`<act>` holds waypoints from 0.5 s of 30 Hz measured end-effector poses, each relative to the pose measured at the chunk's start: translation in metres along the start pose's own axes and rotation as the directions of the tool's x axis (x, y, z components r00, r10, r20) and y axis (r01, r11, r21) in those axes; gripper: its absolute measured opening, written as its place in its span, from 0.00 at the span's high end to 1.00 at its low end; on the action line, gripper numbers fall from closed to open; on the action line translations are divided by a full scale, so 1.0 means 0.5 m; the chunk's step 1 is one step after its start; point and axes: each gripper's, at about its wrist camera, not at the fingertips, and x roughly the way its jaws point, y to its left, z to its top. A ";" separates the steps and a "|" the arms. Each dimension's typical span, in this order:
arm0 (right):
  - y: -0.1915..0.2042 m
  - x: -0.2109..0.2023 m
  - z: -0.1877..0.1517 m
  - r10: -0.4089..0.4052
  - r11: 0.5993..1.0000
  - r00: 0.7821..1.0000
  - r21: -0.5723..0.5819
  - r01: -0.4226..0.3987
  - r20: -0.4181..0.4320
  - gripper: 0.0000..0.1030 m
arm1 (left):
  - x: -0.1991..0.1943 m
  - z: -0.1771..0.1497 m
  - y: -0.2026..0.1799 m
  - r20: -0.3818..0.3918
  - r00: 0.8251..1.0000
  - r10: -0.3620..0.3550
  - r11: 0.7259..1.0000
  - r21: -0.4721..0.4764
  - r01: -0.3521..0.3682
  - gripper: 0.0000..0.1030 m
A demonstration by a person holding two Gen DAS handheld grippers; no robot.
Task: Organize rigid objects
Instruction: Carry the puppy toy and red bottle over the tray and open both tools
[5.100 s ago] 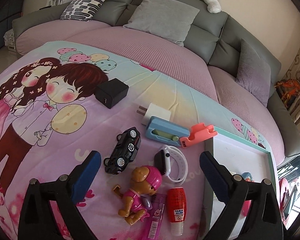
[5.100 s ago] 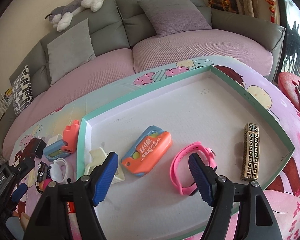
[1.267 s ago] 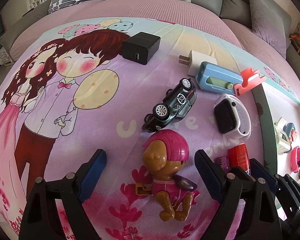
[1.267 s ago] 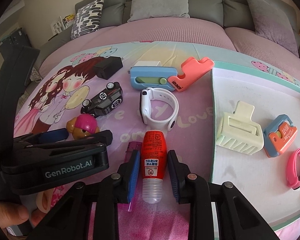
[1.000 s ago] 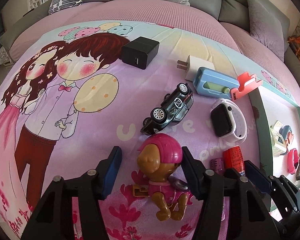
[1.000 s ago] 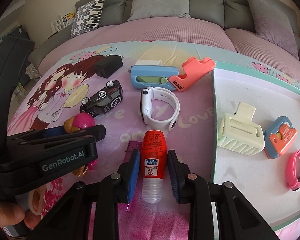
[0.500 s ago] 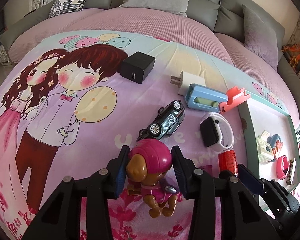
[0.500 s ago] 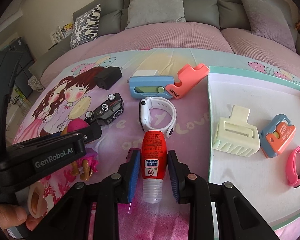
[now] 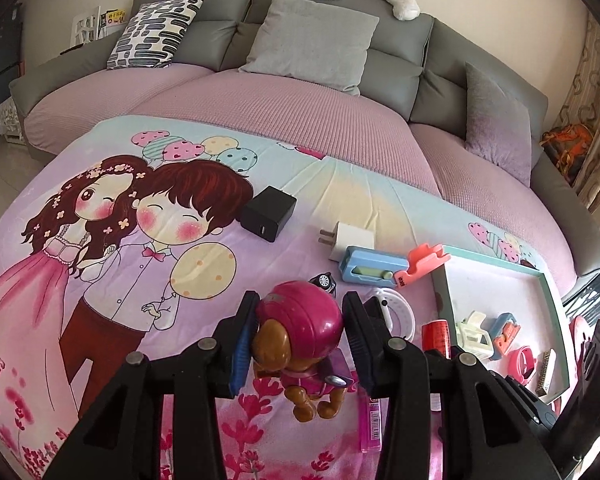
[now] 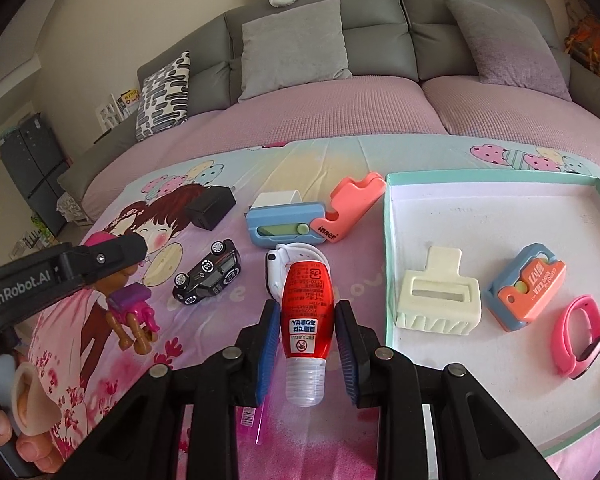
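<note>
My left gripper (image 9: pixel 299 334) is shut on a toy puppy (image 9: pixel 300 324) with a pink helmet, lifted off the cartoon bedspread; its legs dangle below the pads. The same toy puppy (image 10: pixel 130 312) hangs under the left gripper at the left of the right wrist view. My right gripper (image 10: pixel 307 334) is shut on a red bottle (image 10: pixel 307 300) with a clear cap, held just above the cloth. A shallow white tray (image 10: pixel 500 208) with a teal rim lies to the right and holds a cream hair clip (image 10: pixel 436 300), an orange-blue case (image 10: pixel 526 286) and a pink band (image 10: pixel 580 334).
On the bedspread lie a black toy car (image 10: pixel 208 272), a white watch (image 10: pixel 278 266), a blue case (image 10: pixel 282 226), a salmon holder (image 10: pixel 352 204), a black charger (image 9: pixel 268 213), a white plug (image 9: pixel 350 240) and a pink lighter (image 9: pixel 371 424). A grey sofa (image 9: pixel 300 48) curves behind.
The left jaws closed on the toy puppy's head and lifted it off the cloth. The right gripper rose slightly with the red bottle still clamped.
</note>
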 end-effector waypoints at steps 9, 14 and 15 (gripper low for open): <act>-0.044 -0.036 0.011 -0.056 0.998 0.997 0.034 0.054 0.058 0.71 | -0.012 0.000 -0.016 0.020 0.999 -0.034 0.999 -0.005 0.034 0.57; -0.118 -0.066 0.018 -0.170 0.982 0.982 0.100 0.162 0.080 0.71 | -0.005 -0.004 -0.066 0.002 0.997 -0.072 0.996 0.049 0.072 0.57; -0.133 -0.074 0.019 -0.185 0.977 0.979 0.120 0.174 0.083 0.71 | -0.005 -0.005 -0.080 -0.001 0.996 -0.086 0.994 0.063 0.086 0.57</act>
